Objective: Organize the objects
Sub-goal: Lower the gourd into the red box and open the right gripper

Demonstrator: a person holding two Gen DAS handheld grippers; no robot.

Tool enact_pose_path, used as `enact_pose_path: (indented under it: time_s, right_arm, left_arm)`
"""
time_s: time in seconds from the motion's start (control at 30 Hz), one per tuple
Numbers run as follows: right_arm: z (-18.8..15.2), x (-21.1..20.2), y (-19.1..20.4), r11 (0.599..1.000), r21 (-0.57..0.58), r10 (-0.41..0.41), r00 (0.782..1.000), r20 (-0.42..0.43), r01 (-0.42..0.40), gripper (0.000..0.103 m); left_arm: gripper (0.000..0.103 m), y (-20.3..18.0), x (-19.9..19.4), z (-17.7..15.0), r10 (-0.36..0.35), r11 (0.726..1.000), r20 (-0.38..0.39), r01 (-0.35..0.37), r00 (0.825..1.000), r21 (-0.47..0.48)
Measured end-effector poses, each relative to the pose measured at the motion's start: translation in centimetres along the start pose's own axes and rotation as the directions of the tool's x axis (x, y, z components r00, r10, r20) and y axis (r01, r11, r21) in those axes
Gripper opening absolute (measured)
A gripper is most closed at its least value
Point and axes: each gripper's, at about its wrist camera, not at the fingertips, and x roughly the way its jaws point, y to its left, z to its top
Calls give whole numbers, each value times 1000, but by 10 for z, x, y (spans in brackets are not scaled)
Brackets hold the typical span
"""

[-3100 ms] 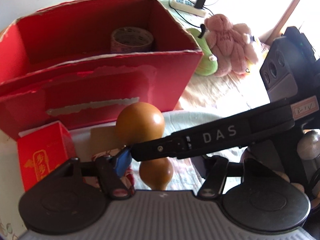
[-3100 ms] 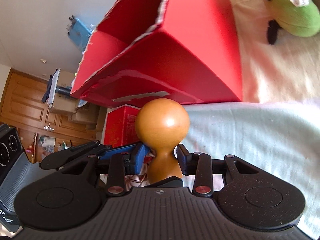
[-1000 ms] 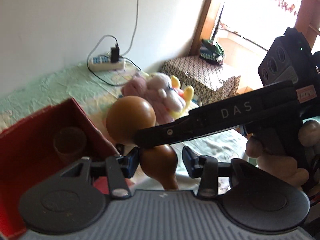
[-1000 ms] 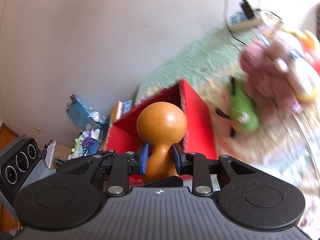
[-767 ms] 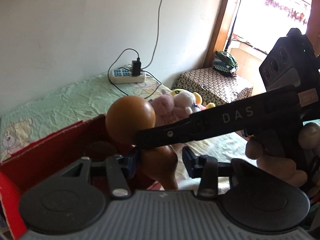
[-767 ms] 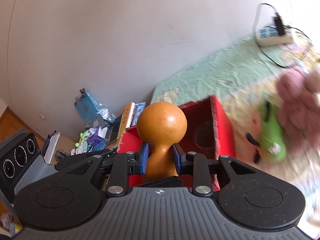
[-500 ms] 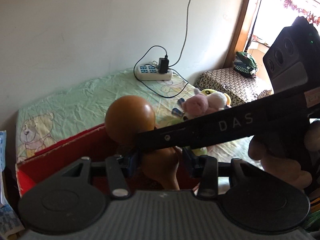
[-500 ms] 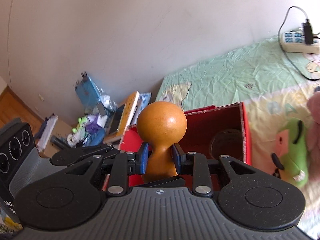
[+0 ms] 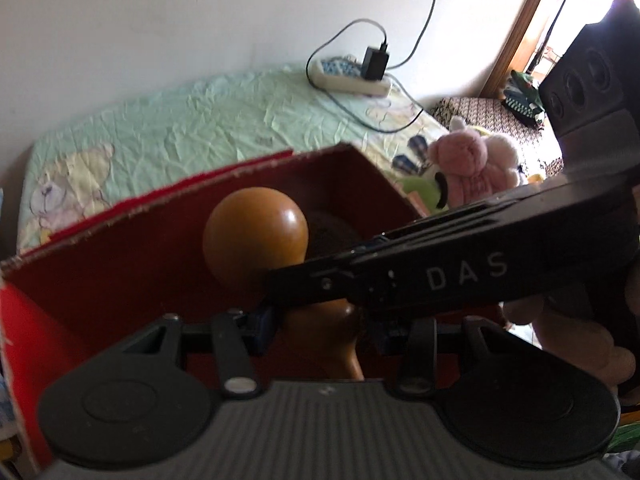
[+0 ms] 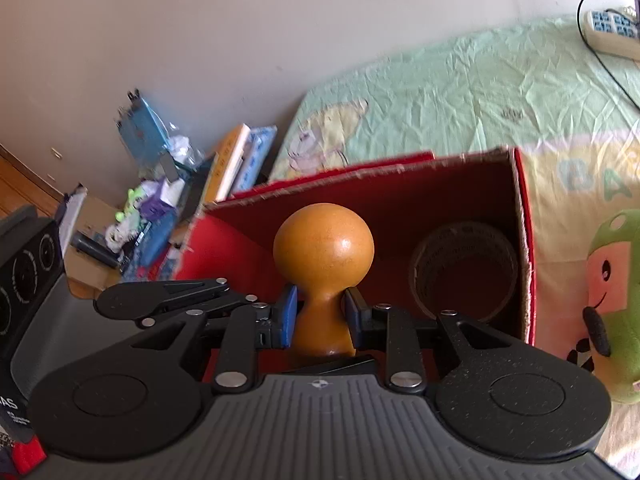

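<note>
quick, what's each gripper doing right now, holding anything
Left gripper: closed on the lower bulb of the wooden gourd.
Right gripper: closed on the gourd's narrow waist, above the red box.

One wooden gourd (image 10: 323, 256). One red box (image 10: 400, 196). One tape roll (image 10: 464, 268) inside. Two grippers. Two plush toys: pink (image 9: 468, 168), green (image 10: 612, 300). One power strip (image 9: 348, 76).

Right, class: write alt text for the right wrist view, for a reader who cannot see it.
The right gripper clamps the narrow waist of an orange wooden gourd above an open red cardboard box on a bed. A roll of tape lies inside the box, and a green plush toy sits beside it.
</note>
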Motion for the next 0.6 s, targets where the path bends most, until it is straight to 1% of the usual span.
enact_pose_path:
  time_s: [0.17, 0.4, 0.5, 0.6]
  right_arm:
    - [1, 14, -5, 1000, 7, -15, 999, -51, 16, 29]
    - [-1, 24, -14, 999, 42, -31, 997, -72, 34, 29]
    - [-3, 27, -10, 998, 16, -58, 996, -71, 60, 29]
    - [-3, 31, -6, 994, 0, -111, 991, -76, 111, 29]
  left_arm:
    - [45, 5, 18, -3, -1, 1000, -71, -1, 998, -28]
    - [45, 6, 34, 2, 22, 999, -146, -28, 989, -41]
    - [45, 4, 40, 4, 54, 998, -178, -59, 983, -24]
    - [46, 4, 46, 4, 71, 997, -208, -78, 976, -25]
